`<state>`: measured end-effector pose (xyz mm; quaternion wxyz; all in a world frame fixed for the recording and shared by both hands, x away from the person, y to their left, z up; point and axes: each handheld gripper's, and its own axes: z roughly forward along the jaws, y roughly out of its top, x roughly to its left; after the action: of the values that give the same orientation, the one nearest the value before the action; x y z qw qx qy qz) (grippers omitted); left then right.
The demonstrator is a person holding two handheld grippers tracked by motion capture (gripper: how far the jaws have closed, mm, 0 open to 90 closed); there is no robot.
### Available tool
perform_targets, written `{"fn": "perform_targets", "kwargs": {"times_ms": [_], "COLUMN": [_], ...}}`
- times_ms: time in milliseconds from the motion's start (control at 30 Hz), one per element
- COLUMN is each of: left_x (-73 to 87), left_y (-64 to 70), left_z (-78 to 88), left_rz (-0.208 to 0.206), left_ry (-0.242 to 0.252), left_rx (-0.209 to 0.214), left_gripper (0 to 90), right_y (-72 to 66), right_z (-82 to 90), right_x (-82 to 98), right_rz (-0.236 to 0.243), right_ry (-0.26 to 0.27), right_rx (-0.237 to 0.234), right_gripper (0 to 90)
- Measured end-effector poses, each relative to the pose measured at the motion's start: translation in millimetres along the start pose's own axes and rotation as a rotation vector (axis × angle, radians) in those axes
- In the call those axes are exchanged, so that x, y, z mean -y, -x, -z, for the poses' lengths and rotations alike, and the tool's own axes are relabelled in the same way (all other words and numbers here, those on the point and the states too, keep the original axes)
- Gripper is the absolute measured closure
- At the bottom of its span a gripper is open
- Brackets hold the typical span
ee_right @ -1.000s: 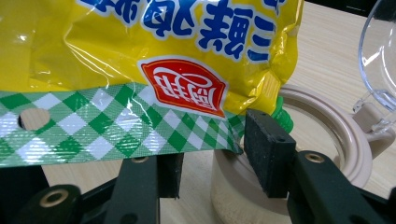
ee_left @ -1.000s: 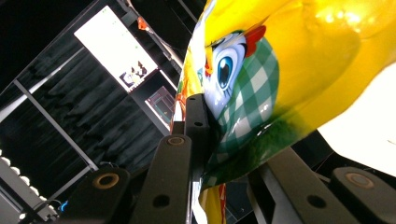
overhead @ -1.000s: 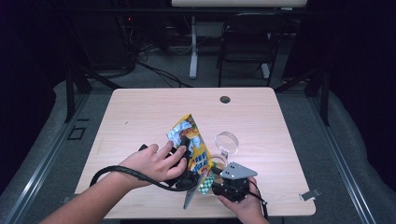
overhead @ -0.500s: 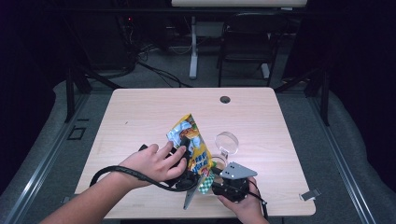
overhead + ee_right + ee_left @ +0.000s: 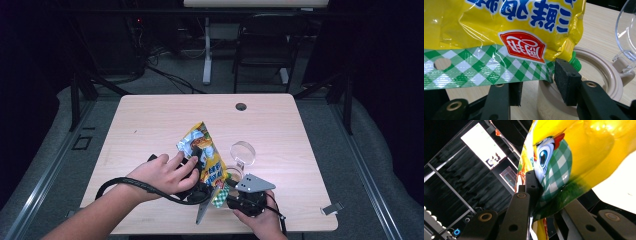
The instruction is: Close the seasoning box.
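While the yellow snack bag [image 5: 204, 154] stands tilted over the front-middle of the table [image 5: 150, 120] in the high view, the job looks abt halfway at best: the beige jar [image 5: 234, 175] sits just right of the bag w/ its clear lid [image 5: 243, 152] flipped open, the bag is lifted and held from both sides, but I judge nothing poured yet and can't tell if the bag's top is cut or torn. The left tool [image 5: 192, 175] is mostly under the person's hand here; the right tool [image 5: 239, 192] sits at the bag's lower corner beside the jar, so its contact is hard to read. In the left gripper view, the left tool [image 5: 534, 192] has just been closing and now pinches the bag [image 5: 564, 160]; only 1 pad shows clearly, the other is buried behind foil, and the print is too close to read. In the right gripper view, the right tool [image 5: 536, 77] has its jaws either side of the bag's [image 5: 499, 30] checked bottom seam, over the jar [image 5: 596, 72]; whether both pads press I can't tell. The jar's contents are cut off by the bag, and the lid [image 5: 627, 27] runs off-frame.
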<state>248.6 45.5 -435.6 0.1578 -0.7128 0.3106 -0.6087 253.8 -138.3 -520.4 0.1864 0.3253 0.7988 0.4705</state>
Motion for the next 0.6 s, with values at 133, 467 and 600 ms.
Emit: {"fn": "perform_targets", "kwargs": {"times_ms": [133,467,600], "left_x": [1.8,4.5,5.3], "left_y": [-2.1,-5.7,-6.2], "left_z": [0.9,3.7,3.8], "left_rz": [0.004,0.007,0.011], "left_ry": [0.003,-0.001,0.0], "left_rx": [-0.001,-0.006,-0.007], "left_gripper": [86.0,86.0,86.0], "right_y": [-0.3,-1.6,-1.3], "right_z": [1.2,4.1,5.0], "right_x": [-0.6,-3.0,-3.6], "right_rz": [-0.003,0.005,0.004], "right_ry": [0.009,0.024,0.031], "right_rx": [-0.003,0.002,0.0], "right_gripper": [59.1,59.1,59.1]}}
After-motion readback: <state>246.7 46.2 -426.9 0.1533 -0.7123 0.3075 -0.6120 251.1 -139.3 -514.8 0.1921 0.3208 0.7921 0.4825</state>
